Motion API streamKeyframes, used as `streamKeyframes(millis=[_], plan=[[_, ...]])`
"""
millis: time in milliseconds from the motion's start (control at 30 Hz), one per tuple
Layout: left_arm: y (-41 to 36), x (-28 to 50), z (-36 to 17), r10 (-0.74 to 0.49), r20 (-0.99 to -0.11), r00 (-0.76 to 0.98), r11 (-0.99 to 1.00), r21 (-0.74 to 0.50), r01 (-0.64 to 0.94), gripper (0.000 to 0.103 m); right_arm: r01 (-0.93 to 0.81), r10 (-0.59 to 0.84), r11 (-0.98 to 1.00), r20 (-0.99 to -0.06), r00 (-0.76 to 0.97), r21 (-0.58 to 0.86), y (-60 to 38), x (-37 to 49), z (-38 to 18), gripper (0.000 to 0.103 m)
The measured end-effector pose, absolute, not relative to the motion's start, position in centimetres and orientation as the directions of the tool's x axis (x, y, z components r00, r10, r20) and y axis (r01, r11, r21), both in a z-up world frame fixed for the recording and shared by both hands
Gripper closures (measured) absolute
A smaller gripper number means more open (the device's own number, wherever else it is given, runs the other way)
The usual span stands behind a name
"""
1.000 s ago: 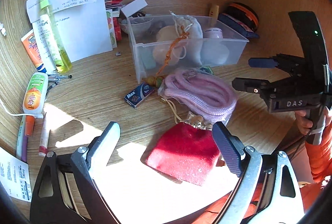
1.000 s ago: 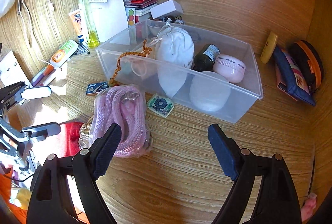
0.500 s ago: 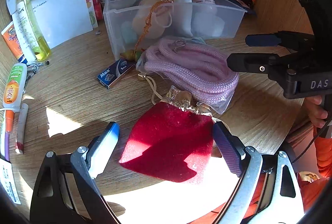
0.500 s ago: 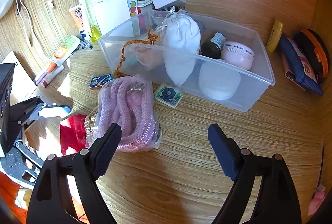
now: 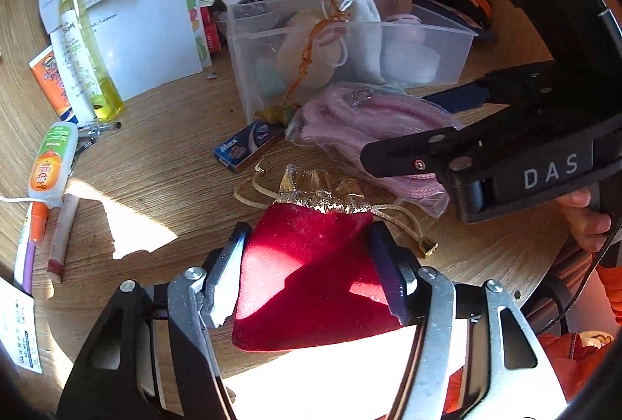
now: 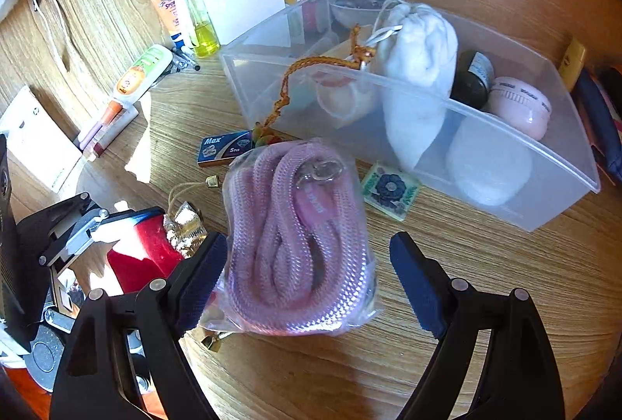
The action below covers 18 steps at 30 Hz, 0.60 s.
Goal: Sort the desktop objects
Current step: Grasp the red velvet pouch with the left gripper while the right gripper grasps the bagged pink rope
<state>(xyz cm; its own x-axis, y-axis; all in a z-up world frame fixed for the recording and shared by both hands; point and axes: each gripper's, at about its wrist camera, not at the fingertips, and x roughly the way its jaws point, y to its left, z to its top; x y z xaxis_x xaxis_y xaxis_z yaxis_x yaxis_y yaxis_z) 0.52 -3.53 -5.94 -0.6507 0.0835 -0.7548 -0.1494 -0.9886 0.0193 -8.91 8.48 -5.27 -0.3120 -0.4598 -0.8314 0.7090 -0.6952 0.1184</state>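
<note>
A red velvet pouch (image 5: pixel 311 264) with a gold drawstring top lies on the wooden desk; it also shows in the right wrist view (image 6: pixel 144 253). My left gripper (image 5: pixel 307 264) has closed in on it, both pads against its sides. A bagged pink rope (image 6: pixel 299 245) lies in front of a clear plastic bin (image 6: pixel 505 194); the rope also shows in the left wrist view (image 5: pixel 373 124). My right gripper (image 6: pixel 307 280) is open and straddles the near end of the rope bag. The bin (image 5: pixel 447 31) holds a white pouch (image 6: pixel 420 70), a pink jar and other items.
A blue Max staple box (image 6: pixel 221 148) and a small patterned packet (image 6: pixel 390 190) lie by the bin. Sunscreen tubes (image 5: pixel 50 163), a yellow spray bottle (image 5: pixel 85 47), pens and papers (image 5: pixel 144 20) fill the left. A dark pouch (image 6: pixel 598 117) lies at the right.
My left gripper moved forward over the red pouch and narrowed onto its sides. My right gripper moved left and closer, now straddling the pink rope bag.
</note>
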Motion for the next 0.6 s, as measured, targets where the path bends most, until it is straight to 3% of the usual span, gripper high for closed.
streamKeyframes(millis=[167,367,400,500,600], plan=[[-7.2,0.4,-5.5,0.041,-0.747,-0.664,-0.999,-0.022,-0.037,0.064,0.718,-0.432,-0.689,-0.85,-0.301,0.096,6.9,-9.0,-6.1,0.019],[-9.3,0.3,-5.1,0.061,-0.731,-0.68,-0.996,-0.089,0.007,0.079,0.731,-0.403,-0.682,-0.85,-0.34,0.031,5.5,-9.2,-6.8,0.02],[-9.2,0.2,-5.0,0.068,-0.728,-0.682,-0.995,-0.096,0.004,0.08,0.73,-0.402,-0.683,-0.845,-0.352,0.02,5.5,-9.1,-6.8,0.021],[-8.9,0.2,-4.6,0.072,-0.716,-0.694,-0.995,-0.096,-0.004,0.082,0.727,-0.408,-0.687,-0.836,-0.368,0.015,5.9,-9.3,-6.5,0.041],[-8.6,0.0,-4.2,0.087,-0.708,-0.701,-0.994,-0.105,-0.018,0.085,0.729,-0.454,-0.68,-0.826,-0.335,0.078,6.6,-9.4,-6.0,0.044]])
